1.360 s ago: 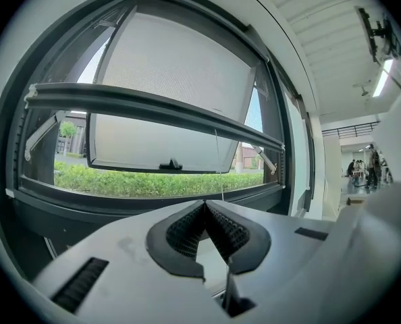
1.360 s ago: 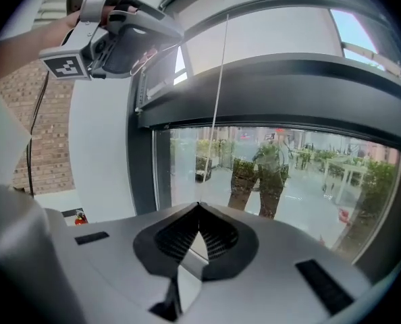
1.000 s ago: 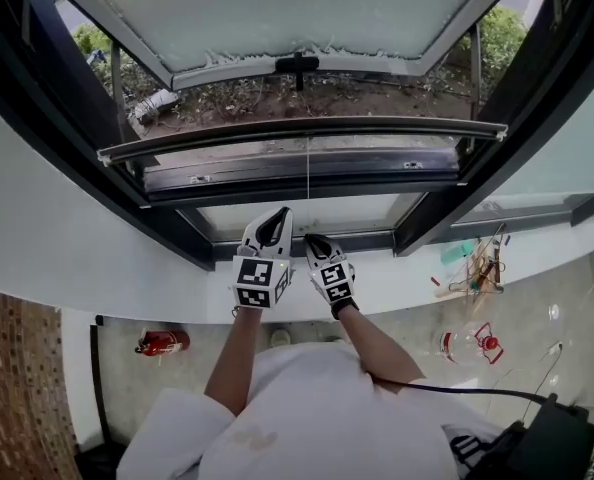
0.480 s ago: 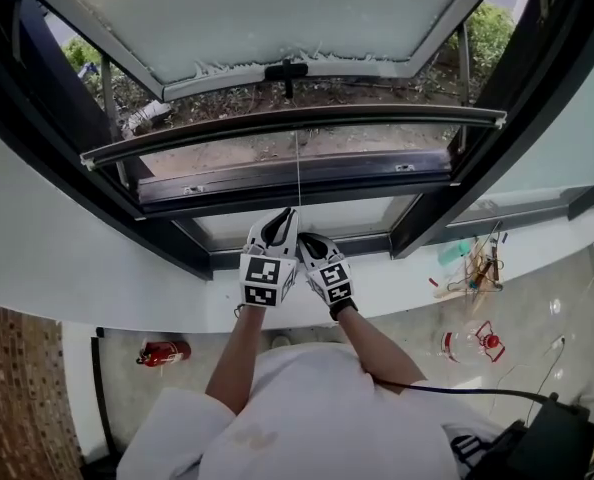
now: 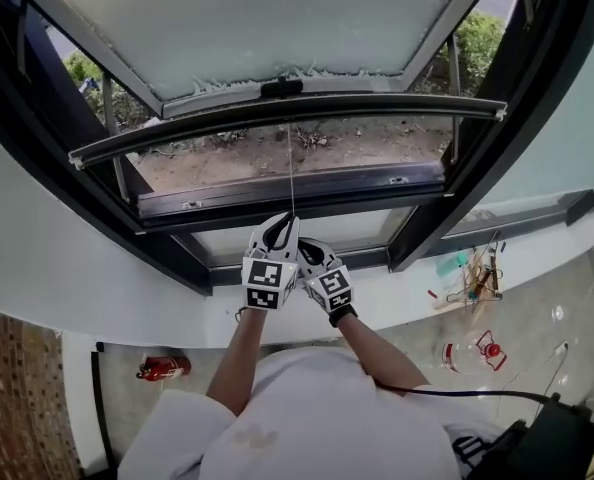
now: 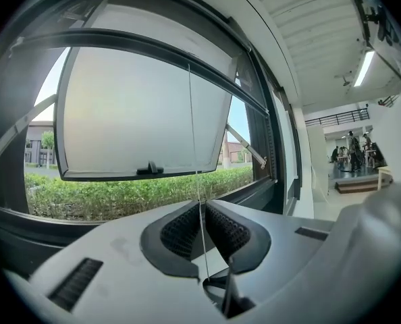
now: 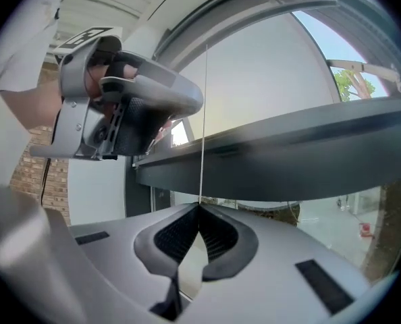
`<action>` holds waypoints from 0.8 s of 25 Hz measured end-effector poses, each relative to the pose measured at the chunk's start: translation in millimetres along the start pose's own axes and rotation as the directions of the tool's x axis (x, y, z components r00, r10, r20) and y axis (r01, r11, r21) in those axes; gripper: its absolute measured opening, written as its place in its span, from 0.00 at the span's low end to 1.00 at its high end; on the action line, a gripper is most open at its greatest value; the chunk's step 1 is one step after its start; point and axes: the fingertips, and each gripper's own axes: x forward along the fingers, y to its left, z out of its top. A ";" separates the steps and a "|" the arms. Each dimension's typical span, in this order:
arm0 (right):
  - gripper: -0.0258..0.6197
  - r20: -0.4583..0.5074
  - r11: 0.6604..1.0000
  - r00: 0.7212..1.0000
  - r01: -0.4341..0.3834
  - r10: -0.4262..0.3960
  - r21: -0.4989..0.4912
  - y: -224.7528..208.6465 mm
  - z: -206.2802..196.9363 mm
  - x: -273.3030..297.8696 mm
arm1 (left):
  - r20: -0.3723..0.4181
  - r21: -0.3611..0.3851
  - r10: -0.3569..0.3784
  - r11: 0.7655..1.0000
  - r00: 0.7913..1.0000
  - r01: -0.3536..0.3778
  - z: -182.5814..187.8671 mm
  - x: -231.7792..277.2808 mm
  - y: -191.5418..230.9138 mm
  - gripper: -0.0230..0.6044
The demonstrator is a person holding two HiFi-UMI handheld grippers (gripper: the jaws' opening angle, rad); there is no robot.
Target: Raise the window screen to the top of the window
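My left gripper is pinched shut on the thin pull cord, a hairline against the glass. Just beside it, my right gripper clamps the same cord. The screen bar sits partway up the window, and I can't make out its mesh.

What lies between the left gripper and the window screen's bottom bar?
Only a thin pull cord, running from the screen bar down into the shut left gripper; the head view shows it.
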 end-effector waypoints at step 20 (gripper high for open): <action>0.04 0.094 1.000 0.996 -0.014 0.013 0.008 -15.9 33.0 -7.7 | 0.039 0.026 0.016 1.000 0.999 -0.017 23.0 6.3 -2.2 0.04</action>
